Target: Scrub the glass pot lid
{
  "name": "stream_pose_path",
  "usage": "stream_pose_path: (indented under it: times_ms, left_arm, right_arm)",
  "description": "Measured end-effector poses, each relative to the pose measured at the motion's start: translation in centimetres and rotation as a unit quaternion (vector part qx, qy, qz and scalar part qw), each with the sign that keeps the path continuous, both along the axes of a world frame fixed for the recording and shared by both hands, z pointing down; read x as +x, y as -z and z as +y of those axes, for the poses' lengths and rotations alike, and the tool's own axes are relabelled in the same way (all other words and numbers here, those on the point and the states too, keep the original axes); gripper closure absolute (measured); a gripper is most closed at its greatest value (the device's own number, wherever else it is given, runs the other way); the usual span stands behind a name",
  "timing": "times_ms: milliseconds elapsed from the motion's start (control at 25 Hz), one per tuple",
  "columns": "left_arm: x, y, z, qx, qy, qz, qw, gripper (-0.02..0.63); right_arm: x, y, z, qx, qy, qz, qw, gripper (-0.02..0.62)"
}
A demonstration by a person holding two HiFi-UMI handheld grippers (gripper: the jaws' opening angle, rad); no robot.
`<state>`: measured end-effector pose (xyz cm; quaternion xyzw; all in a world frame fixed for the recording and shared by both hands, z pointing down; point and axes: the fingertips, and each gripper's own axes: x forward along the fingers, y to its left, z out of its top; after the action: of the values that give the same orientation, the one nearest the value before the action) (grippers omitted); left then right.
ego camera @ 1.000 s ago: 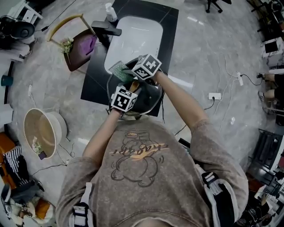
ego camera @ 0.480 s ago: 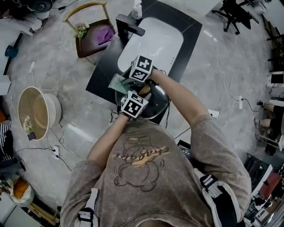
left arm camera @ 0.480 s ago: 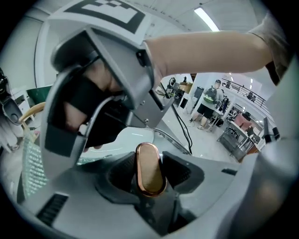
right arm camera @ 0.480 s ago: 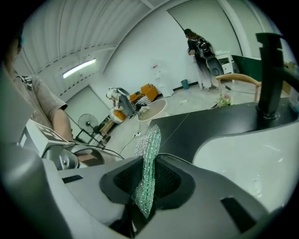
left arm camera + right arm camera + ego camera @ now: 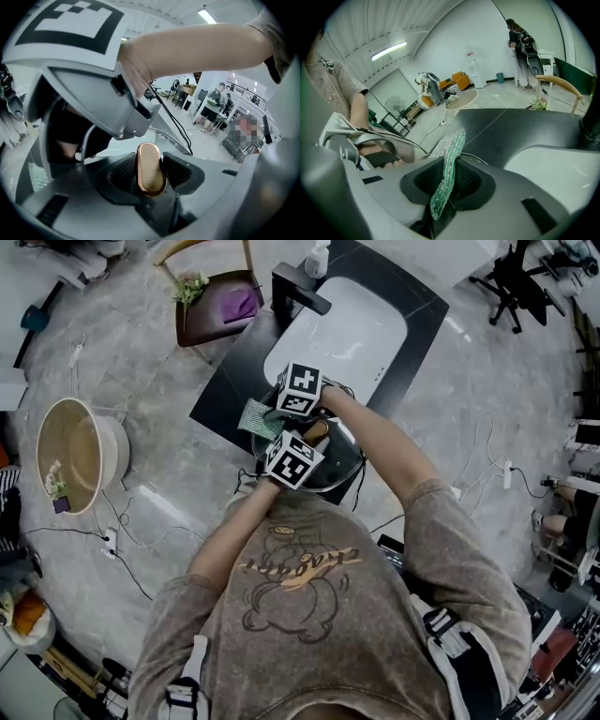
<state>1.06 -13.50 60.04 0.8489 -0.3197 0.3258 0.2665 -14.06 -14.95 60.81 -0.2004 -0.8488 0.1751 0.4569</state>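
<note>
Closest in, the left gripper (image 5: 152, 174) has its jaws pinched on the lid's copper-coloured handle (image 5: 151, 161), with a pad pressing each side. Those jaws have just been closing a touch with the handle between them. Under that grip sits the glass pot lid (image 5: 341, 456), domed and metal-rimmed, spreading out to the right of the left gripper and below both marker cubes.

Just past the left gripper, almost on top of it, comes the right gripper (image 5: 449, 182), with the person's right forearm (image 5: 384, 451) reaching in over the lid. Its jaws are clamped on a green scouring cloth (image 5: 451, 150). It's sparkly mesh, folded thin between the pads, with the free end sticking out past the tips. In the head view that cloth pokes out to the left of the right gripper, at the lid's left edge. Whether it presses on the glass, I can't tell.

Just beyond the right gripper are the black counter (image 5: 230, 395) and its white sink basin (image 5: 347, 329). Farther past the basin is the dark faucet (image 5: 300, 292), and behind that a white pump bottle (image 5: 319, 257). Left of the faucet, well away from both grippers, stands a wooden chair (image 5: 206, 329) with a purple cushion (image 5: 239, 306) and a small bunch of flowers (image 5: 190, 285). Far left of the grippers, down on the marble floor (image 5: 141, 381), sits a round beige tub (image 5: 80, 451).
</note>
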Motion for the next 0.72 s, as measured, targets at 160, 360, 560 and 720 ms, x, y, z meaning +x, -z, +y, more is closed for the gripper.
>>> stream_pose_path:
  times_ms: [160,360,560,720]
  left_arm:
    - [-0.1,-0.1,0.0,-0.003,-0.004,0.0,1.0,0.422]
    - [-0.3,-0.2,-0.1,-0.007,-0.003,0.002,1.0,0.422]
    - [-0.3,-0.2,-0.1,-0.007,-0.011,-0.003,0.9999,0.422]
    - [-0.3,-0.3,-0.1,-0.01,-0.016,-0.005,0.9998,0.422]
  right_arm:
    - [0.5,-0.2,-0.9,0.011,-0.017,-0.004,1.0,0.508]
    - [2.0,-0.2,-3.1,0.026,-0.051,-0.006,0.998,0.508]
    - [4.9,0.1,-5.7,0.041,-0.111,-0.007,0.993,0.508]
    - [7.8,0.5,-7.4,0.047,-0.168,-0.012,0.985,0.508]
